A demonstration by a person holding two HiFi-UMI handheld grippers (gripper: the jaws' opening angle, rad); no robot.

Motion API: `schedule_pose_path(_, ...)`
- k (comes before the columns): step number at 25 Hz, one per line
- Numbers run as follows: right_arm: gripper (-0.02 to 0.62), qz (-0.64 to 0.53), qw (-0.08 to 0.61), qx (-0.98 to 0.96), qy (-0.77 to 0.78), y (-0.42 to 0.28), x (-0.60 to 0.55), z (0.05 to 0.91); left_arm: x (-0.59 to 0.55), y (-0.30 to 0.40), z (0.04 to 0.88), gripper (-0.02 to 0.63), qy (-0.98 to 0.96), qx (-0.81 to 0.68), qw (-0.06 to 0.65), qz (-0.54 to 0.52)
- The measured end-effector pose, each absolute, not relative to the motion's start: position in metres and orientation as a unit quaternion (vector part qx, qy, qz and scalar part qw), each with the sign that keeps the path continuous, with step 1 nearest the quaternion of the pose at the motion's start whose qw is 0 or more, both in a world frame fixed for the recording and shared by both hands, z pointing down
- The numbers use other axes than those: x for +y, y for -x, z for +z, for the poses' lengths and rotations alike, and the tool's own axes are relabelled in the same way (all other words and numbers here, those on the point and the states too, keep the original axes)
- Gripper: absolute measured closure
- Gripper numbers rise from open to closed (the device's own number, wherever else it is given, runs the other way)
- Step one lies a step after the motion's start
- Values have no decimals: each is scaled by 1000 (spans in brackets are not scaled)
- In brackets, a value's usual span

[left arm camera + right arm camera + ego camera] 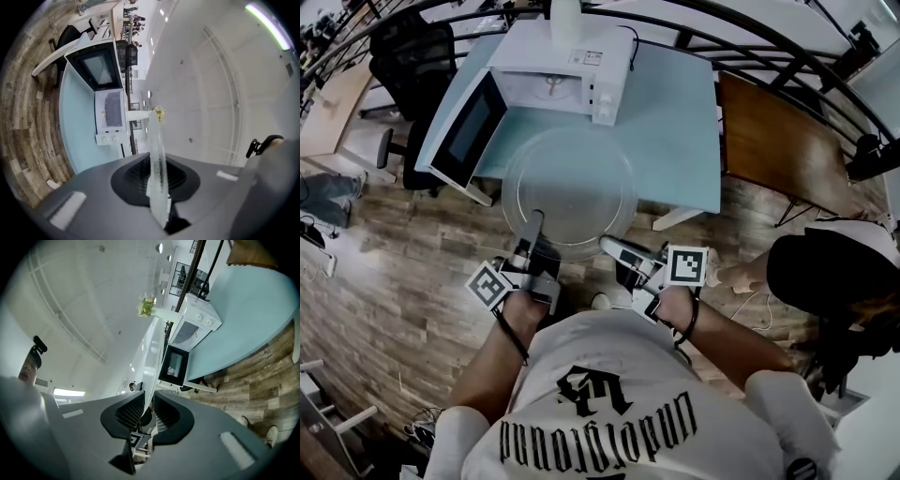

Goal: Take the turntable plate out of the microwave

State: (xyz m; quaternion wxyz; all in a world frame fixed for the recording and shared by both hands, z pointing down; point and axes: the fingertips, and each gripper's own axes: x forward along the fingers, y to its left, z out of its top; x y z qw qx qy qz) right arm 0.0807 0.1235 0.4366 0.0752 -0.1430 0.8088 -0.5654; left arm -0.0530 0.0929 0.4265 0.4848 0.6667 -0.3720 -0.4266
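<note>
The round clear glass turntable plate [570, 187] is outside the microwave, held level over the near edge of the light blue table [680, 131]. My left gripper [532, 223] is shut on its near-left rim, and my right gripper [607, 246] is shut on its near-right rim. In the left gripper view the plate [157, 154] shows edge-on between the pads of the left gripper [157, 180]. In the right gripper view its thin edge [152, 357] runs out from between the pads of the right gripper [146, 411]. The white microwave [558, 80] stands behind with its door [469, 131] swung open to the left.
A white bottle [565, 19] stands on top of the microwave. A black office chair [412, 52] is at the far left and a brown wooden table [778, 141] to the right. Another person [834, 272] is at the right edge. Wood plank floor lies below.
</note>
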Motion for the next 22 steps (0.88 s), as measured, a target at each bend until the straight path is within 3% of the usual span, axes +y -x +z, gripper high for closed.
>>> schedule_pose_path(22, 541, -566, 67, 813, 118, -110, 196, 439, 168, 23, 431, 531, -657, -385, 485, -430)
